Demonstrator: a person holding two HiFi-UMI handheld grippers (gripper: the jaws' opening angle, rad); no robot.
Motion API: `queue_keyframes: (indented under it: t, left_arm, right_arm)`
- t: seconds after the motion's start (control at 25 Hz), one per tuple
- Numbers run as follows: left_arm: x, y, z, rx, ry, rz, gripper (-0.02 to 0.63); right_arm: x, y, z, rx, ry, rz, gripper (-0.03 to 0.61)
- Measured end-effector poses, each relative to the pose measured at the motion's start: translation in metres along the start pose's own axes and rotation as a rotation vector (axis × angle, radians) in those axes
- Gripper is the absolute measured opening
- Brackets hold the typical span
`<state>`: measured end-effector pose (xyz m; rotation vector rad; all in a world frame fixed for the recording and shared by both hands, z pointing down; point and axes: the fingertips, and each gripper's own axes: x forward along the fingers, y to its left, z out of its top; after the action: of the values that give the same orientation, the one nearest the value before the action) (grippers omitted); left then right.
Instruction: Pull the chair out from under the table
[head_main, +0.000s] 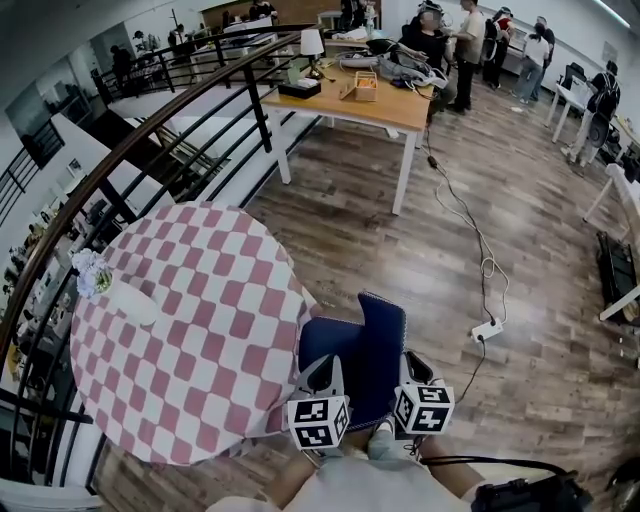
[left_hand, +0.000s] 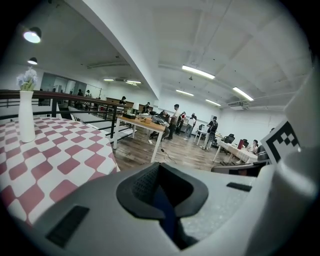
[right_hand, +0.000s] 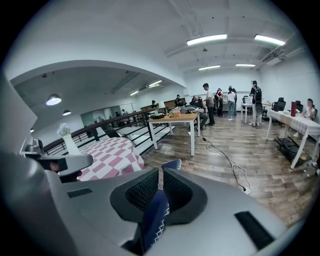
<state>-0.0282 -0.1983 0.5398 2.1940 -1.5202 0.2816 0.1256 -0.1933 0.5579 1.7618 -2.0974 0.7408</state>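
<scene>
- Beside the right edge of the checkered round surface (head_main: 190, 330), the blue chair (head_main: 365, 345) stands with its seat close against the hanging cloth, so I judge the pull is only partly done.
- Left tool (left_hand: 162, 200) is narrow, with a blue strip of the chair pinched between its pads. Right tool (right_hand: 160, 187) is clamped tight on the chair's blue white-stitched edge.
- Pull with both tools together and evenly, straight away from the surface. A lopsided tug would likely swing the chair into the cloth.
- Draw low and level rather than upward, so the legs slide over the wooden floor (head_main: 520, 250) and do not tip.
- Move slowly: a snagged cloth could topple the white flower vase (head_main: 95, 275) at the surface's far side.
- Thin padding may slip, so hold firm.
</scene>
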Motion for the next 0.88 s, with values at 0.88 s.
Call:
queue_keyframes:
  t: [0.88]
  left_arm:
    - [0.034,-0.007,-0.019,-0.017,0.069,0.022,0.003]
  right_arm:
    - [0.038,-0.021,-0.026,0.046,0.102,0.014,0.148]
